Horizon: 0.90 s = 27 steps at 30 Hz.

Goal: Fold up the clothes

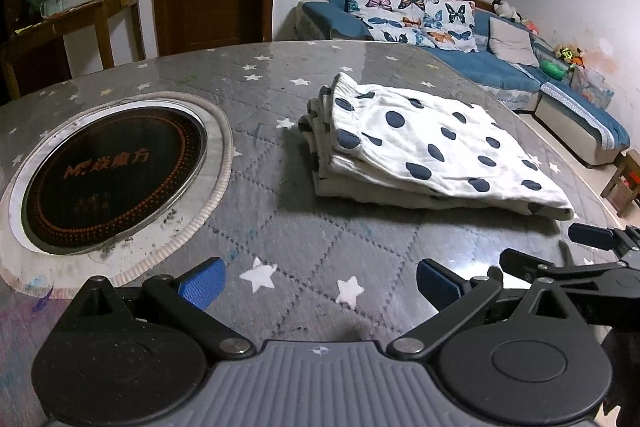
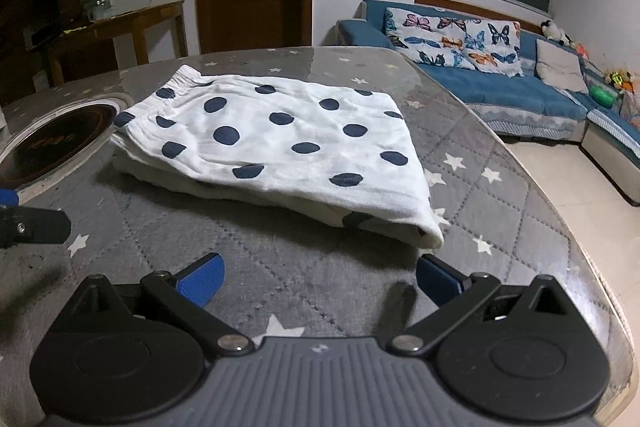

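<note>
A white garment with dark blue dots point(image 1: 432, 151) lies folded in a flat stack on the grey star-patterned table cover point(image 1: 304, 239). It also shows in the right wrist view point(image 2: 276, 143). My left gripper point(image 1: 320, 285) is open and empty, held above the table in front of and left of the garment. My right gripper point(image 2: 318, 283) is open and empty, just in front of the garment's near edge. The right gripper's fingers point(image 1: 592, 235) show at the right edge of the left wrist view. The left gripper's fingers point(image 2: 36, 223) show at the left edge of the right wrist view.
A round black induction hob point(image 1: 116, 179) is set into the table left of the garment; it also shows in the right wrist view point(image 2: 60, 143). A blue sofa point(image 2: 520, 87) stands beyond the table's right edge. A wooden side table point(image 1: 80, 19) stands by the door.
</note>
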Available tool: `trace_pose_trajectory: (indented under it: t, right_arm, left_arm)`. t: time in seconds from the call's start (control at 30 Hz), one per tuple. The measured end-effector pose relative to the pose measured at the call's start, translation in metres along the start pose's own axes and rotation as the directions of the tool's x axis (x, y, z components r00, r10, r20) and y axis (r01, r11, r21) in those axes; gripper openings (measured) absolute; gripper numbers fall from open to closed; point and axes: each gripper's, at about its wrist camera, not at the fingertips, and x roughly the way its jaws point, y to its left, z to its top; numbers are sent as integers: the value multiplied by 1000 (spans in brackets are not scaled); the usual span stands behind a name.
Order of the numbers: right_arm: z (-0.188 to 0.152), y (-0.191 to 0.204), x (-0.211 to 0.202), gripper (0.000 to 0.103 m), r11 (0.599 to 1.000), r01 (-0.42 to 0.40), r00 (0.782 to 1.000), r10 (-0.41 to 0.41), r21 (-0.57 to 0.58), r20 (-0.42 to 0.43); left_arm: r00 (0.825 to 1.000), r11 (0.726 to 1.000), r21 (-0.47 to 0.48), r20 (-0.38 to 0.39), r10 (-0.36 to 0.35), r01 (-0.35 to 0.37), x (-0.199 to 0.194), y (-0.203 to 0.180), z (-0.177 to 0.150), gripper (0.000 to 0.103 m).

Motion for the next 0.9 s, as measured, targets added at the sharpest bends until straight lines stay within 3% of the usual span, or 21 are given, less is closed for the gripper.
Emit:
trace_pose_trajectory:
  t: [0.9]
  right_arm:
    - [6, -9, 13, 103, 998, 29, 1000, -29, 58, 0]
  left_arm:
    - [1000, 1000, 16, -2, -5, 5, 2, -10, 0, 103]
